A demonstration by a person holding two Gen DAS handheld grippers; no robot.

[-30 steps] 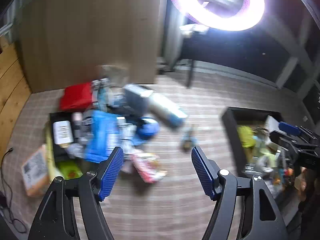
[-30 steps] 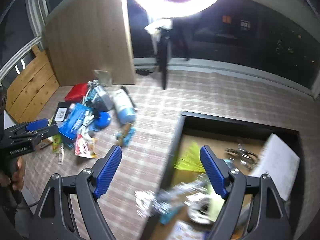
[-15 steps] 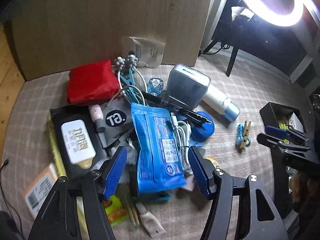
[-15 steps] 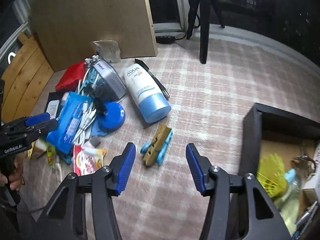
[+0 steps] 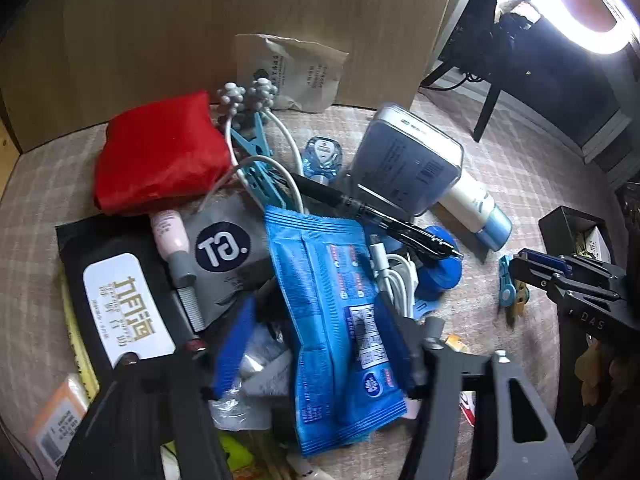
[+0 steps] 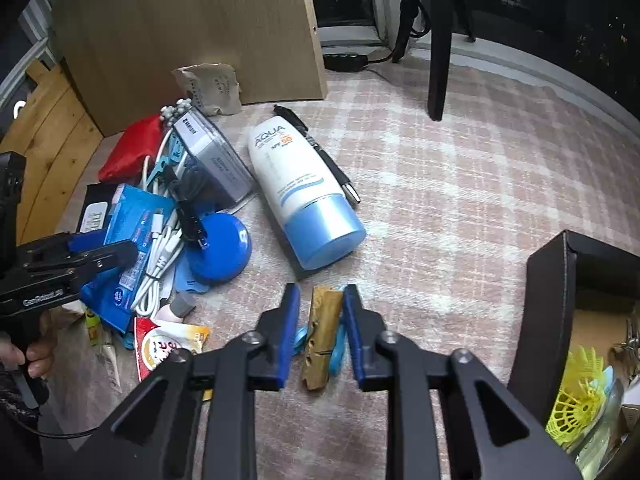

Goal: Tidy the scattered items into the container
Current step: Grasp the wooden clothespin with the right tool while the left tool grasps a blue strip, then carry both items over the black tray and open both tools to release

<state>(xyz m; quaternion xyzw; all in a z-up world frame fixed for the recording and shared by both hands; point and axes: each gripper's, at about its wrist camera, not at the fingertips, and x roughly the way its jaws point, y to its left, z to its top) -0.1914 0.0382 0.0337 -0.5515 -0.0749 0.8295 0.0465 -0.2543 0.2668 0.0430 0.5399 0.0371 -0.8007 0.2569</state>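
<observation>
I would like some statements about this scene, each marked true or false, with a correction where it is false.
1. A wooden clothes peg lies between the fingers of the right tongs. True.
2. The blue packet lies between the fingers of the left tongs. True.
3. The white bottle stands upright. False: it lies on its side on the checked cloth.
4. The red pouch is inside the black box. False: it lies in the pile near the wooden board.
5. A yellow shuttlecock lies in the black box. True.
</observation>
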